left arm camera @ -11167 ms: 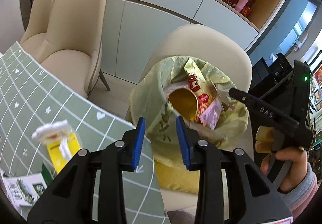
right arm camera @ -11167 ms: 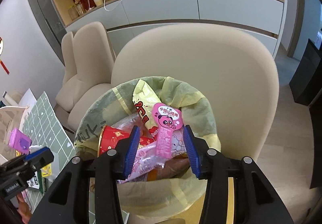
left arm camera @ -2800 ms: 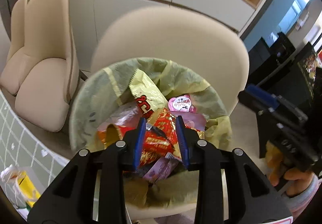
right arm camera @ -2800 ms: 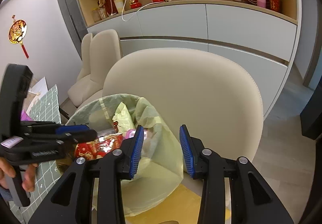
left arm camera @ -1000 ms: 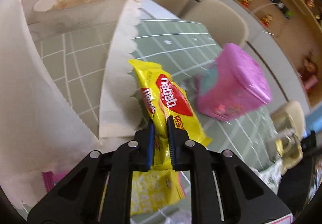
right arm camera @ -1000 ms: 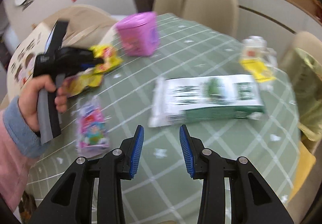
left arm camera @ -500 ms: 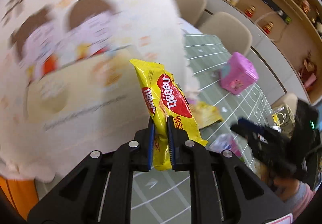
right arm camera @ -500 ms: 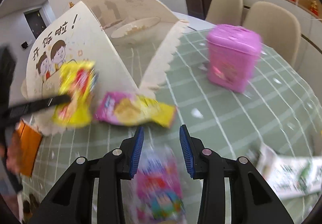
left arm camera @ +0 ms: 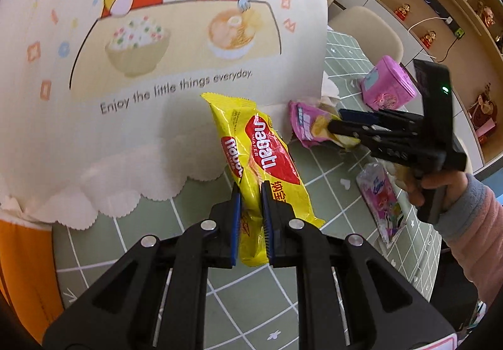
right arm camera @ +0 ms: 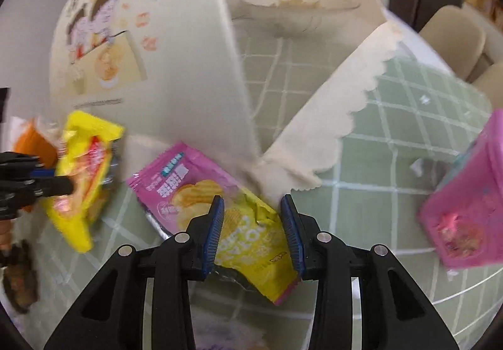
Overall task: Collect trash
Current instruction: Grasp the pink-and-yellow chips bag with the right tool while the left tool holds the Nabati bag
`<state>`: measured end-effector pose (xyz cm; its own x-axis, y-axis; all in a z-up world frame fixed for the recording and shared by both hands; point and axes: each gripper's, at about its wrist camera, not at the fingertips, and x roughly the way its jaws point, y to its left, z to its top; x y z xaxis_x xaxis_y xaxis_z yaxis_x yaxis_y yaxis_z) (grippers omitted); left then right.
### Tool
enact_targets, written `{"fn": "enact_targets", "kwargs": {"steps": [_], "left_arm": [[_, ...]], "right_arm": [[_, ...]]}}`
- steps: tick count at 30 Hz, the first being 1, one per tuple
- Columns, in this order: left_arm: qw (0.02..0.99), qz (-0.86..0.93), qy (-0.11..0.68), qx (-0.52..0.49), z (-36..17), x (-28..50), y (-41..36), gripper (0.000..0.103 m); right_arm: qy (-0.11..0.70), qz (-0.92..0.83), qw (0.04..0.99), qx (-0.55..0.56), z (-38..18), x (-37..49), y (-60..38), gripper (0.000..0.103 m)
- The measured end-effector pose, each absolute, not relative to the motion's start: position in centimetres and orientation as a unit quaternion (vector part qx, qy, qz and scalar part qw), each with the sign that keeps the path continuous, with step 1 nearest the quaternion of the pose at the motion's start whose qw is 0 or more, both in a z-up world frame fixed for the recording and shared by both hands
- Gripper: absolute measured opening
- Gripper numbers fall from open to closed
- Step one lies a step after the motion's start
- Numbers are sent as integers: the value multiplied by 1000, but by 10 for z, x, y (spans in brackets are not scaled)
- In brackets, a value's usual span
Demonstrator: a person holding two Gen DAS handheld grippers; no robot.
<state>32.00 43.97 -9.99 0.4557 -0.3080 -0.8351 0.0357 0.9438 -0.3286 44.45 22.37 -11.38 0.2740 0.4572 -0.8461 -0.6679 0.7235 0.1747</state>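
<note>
The largest item is the cream food cover (left arm camera: 163,45) printed with cartoon children, standing on my green checked tablecloth (left arm camera: 317,174). A pink box (left arm camera: 388,86) stands farther along the table.

My left gripper (left arm camera: 251,211) pinches a yellow wafer packet (left arm camera: 261,158) with a red label; both blue pads press its lower part, and the rest sticks up past them, in front of the cover.

My right gripper (right arm camera: 253,232) points steeply down with its jaws spread. A pink-and-yellow chip bag (right arm camera: 217,211) lies flat on the cloth at the cover's edge, its yellow end between my right pads; I cannot tell whether they touch it. My right hand (left arm camera: 421,183) grips the handle.

A clear candy wrapper (left arm camera: 382,196) lies beside it.
</note>
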Motion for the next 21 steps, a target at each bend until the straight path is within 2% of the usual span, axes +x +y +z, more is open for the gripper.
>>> {"fn": "enact_targets", "kwargs": {"steps": [2, 3, 4, 5, 13, 21], "left_arm": [[841, -102, 514, -132, -103, 321, 437, 12], [840, -101, 516, -131, -104, 320, 435, 12], [839, -100, 518, -132, -105, 320, 434, 12], [837, -102, 520, -134, -105, 318, 432, 12], [841, -136, 506, -134, -81, 312, 394, 12], [846, -199, 485, -102, -48, 305, 315, 12]], "right_arm": [[479, 353, 792, -136, -113, 428, 227, 33], [476, 347, 794, -150, -113, 421, 228, 28], [476, 340, 796, -157, -113, 416, 228, 16], [483, 335, 795, -148, -112, 412, 224, 13], [474, 262, 839, -63, -63, 378, 152, 12], [465, 149, 872, -44, -30, 312, 64, 12]]}}
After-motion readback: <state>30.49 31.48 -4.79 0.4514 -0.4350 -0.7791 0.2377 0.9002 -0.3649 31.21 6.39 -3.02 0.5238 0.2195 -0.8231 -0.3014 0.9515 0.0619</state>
